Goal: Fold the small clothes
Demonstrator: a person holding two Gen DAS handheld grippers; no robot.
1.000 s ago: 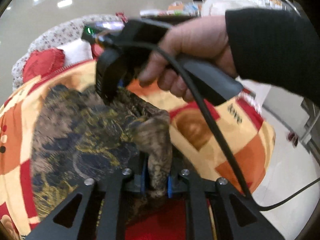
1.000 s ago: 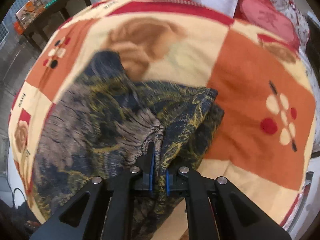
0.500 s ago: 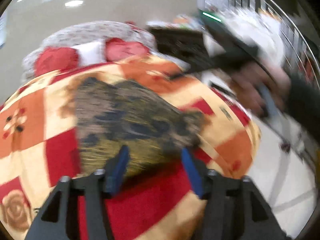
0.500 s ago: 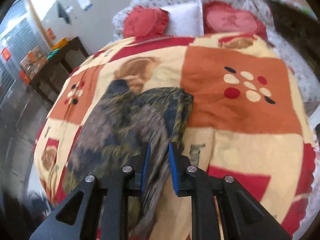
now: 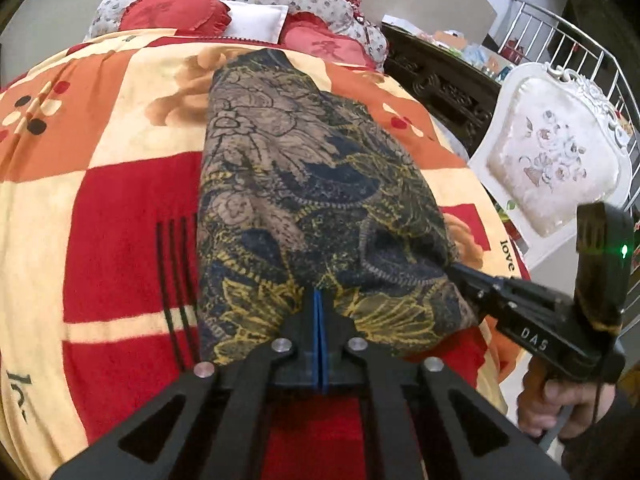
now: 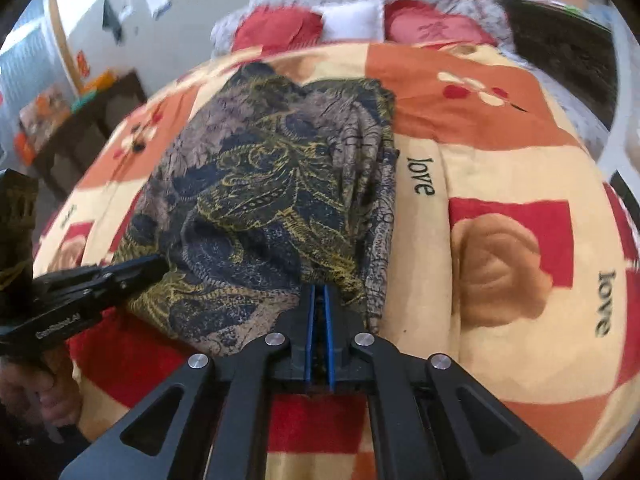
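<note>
A dark garment (image 5: pixel 304 168) with a gold and grey floral print lies as a long folded strip on the patchwork blanket (image 5: pixel 120 208). My left gripper (image 5: pixel 318 296) is pinched shut on the strip's near edge. The right wrist view shows the same garment (image 6: pixel 272 168); my right gripper (image 6: pixel 318 292) holds its near right corner, jaws closing with cloth between the blue pads. Each gripper appears in the other's view: the right gripper (image 5: pixel 460 270) at the garment's right corner, the left gripper (image 6: pixel 158 264) at its left corner, each held by a hand.
Red and white pillows (image 5: pixel 256 20) lie at the head of the bed. A white upholstered chair (image 5: pixel 556 160), a dark carved cabinet (image 5: pixel 444 80) and a metal railing (image 5: pixel 560 36) stand right of the bed. A dark side table (image 6: pixel 84 120) with clutter stands to the left.
Both grippers let go of the bunched folds and drew back toward the near edge; the left opened wide, then shut again. The garment now lies flatter and longer, gripped at its near corners.
</note>
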